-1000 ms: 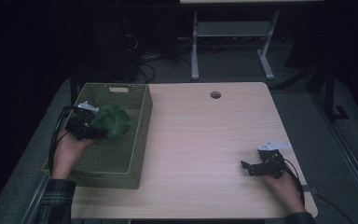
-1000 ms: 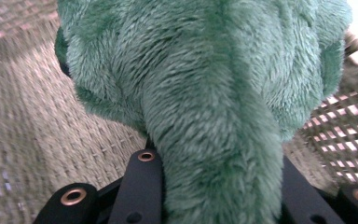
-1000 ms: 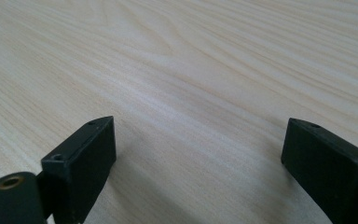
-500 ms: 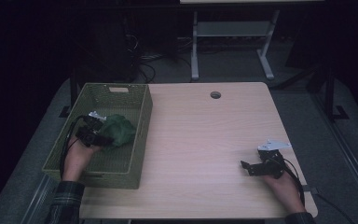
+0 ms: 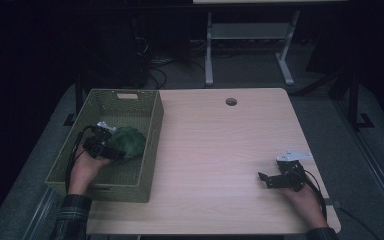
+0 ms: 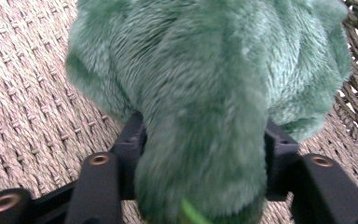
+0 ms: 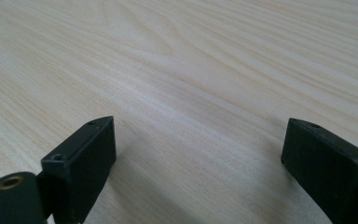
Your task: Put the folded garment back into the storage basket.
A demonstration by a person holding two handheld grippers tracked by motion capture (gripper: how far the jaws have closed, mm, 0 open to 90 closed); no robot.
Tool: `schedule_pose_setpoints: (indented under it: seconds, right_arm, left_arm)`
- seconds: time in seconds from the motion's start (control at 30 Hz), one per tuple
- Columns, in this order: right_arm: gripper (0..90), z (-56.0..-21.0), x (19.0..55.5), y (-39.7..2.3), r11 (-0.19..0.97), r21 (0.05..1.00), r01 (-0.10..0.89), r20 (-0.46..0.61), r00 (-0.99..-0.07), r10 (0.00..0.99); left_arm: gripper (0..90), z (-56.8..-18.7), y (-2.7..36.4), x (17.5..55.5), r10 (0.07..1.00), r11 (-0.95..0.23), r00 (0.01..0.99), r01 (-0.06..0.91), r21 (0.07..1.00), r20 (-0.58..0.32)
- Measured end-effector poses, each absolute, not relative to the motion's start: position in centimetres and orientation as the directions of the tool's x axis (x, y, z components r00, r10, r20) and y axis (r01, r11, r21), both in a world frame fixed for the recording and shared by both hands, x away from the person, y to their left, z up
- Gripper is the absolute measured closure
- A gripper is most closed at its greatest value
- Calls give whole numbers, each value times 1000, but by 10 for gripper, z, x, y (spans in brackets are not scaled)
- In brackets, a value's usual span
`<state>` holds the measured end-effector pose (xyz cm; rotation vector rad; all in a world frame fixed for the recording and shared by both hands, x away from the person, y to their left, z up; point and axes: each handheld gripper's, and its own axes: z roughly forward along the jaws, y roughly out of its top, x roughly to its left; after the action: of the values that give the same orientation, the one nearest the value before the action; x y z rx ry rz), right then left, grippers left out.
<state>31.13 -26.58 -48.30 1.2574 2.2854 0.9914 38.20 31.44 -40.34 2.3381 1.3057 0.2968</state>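
Left gripper [image 6: 200, 186], jaws just opening, fuzzy green plush toy [image 6: 205, 93] between them, resting in woven olive basket [image 5: 152, 135] | risk: fur snags a jaw (lifting the toy) | right gripper [image 7: 198, 172] open, idle.

place: lab or office room
signs: wooden desk [image 5: 220, 150] with cable hole [image 5: 231, 102]; loose floor cables [image 5: 155, 65]; metal stand [image 5: 250, 40]

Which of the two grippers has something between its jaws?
The left gripper, inside the green basket, straddles a green plush toy; the right gripper stands open over bare table.
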Motion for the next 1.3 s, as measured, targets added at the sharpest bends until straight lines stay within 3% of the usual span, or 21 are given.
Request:
schedule_pose_setpoints:
  seconds: [0.1, 0.27, 0.77, 1.3]
  right_arm:
    - [96, -483, 311, -266, 362, 719, 593, 29, -545, 838]
    - [96, -483, 311, -266, 361, 719, 593, 29, -545, 838]
    - [96, -483, 311, -266, 358, 718, 596, 31, -542, 840]
    - [96, -483, 311, -266, 362, 720, 593, 28, -546, 837]
  left_arm:
    - [357, -404, 315, 382, 847, -460, 531, 747, 481, -14]
    - [134, -406, 315, 383, 839, -463, 543, 739, 490, -26]
    - [137, -371, 312, 374, 823, -462, 569, 682, 566, -13]
    - [137, -331, 261, 368, 774, -433, 632, 577, 692, -42]
